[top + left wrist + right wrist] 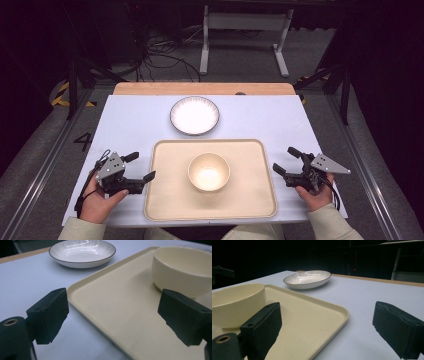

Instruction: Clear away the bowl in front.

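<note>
A cream tray [165, 205] [107, 305] [322, 315] lies at the near middle of the white table. A cream bowl [208, 171] [185, 267] [235, 302] stands empty at its centre. Behind the tray rests a white plate [194, 115] [82, 252] [308, 278] with a dark rim. My left gripper [140, 166] [113, 317] rests just left of the tray, open and empty, its jaws straddling the tray's left edge. My right gripper [287, 160] [328, 330] rests just right of the tray, open and empty, its jaws straddling the right edge.
The white table top [130, 125] has a wooden strip [200, 88] along its far edge. Beyond it lie a dark floor with cables [160, 60] and a white stand [245, 30]. Metal rails [45, 165] run along both sides.
</note>
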A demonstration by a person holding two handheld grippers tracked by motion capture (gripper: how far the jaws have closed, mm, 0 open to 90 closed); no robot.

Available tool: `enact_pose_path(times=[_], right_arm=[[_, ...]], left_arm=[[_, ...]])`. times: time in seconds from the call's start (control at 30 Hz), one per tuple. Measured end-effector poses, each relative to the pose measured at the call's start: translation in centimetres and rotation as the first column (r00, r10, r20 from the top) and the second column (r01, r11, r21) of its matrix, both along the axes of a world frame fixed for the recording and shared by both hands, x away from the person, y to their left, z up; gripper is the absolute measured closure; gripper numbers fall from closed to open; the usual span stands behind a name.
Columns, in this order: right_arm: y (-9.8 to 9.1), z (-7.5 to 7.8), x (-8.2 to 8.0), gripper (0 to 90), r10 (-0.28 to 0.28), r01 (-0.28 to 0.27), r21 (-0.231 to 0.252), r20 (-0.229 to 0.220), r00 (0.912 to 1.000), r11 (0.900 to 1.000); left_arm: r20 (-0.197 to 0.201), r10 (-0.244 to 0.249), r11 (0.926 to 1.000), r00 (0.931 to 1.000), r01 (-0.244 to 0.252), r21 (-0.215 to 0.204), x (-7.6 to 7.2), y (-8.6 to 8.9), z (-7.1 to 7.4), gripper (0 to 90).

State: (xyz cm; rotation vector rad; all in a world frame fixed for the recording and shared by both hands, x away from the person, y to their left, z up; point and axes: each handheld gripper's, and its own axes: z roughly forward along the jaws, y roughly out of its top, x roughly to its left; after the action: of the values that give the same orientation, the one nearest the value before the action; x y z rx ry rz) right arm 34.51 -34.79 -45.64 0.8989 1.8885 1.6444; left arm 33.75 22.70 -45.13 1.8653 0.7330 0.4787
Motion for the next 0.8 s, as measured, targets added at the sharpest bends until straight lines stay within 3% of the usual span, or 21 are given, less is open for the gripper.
enact_pose_path(times=[0.23, 0.33, 0.53, 0.8], right_arm=[[0.0, 0.0, 0.0, 9.3, 0.001, -0.001, 0.000, 0.001, 1.0000, 1.0000], [0.0, 0.0, 0.0, 9.3, 0.001, -0.001, 0.002, 0.001, 1.0000, 1.0000], [0.0, 0.0, 0.0, 9.3, 0.003, -0.003, 0.001, 0.002, 1.0000, 1.0000], [-0.1, 0.0, -0.1, 9.3, 0.004, -0.004, 0.003, 0.005, 1.0000, 1.0000]], left_arm=[[0.002, 0.006, 0.9997, 1.0000, -0.006, -0.023, 0.2, 0.4, -0.7, 9.6], [-0.008, 0.003, 1.0000, 1.0000, -0.003, -0.005, 0.4, 0.4, -1.2, 9.6], [-0.040, -0.005, 0.9996, 0.9992, 0.004, -0.027, 0.7, 0.6, -1.5, 8.8], [-0.045, -0.009, 1.0000, 0.9989, 0.008, -0.003, 0.7, 0.3, -1.5, 8.8]])
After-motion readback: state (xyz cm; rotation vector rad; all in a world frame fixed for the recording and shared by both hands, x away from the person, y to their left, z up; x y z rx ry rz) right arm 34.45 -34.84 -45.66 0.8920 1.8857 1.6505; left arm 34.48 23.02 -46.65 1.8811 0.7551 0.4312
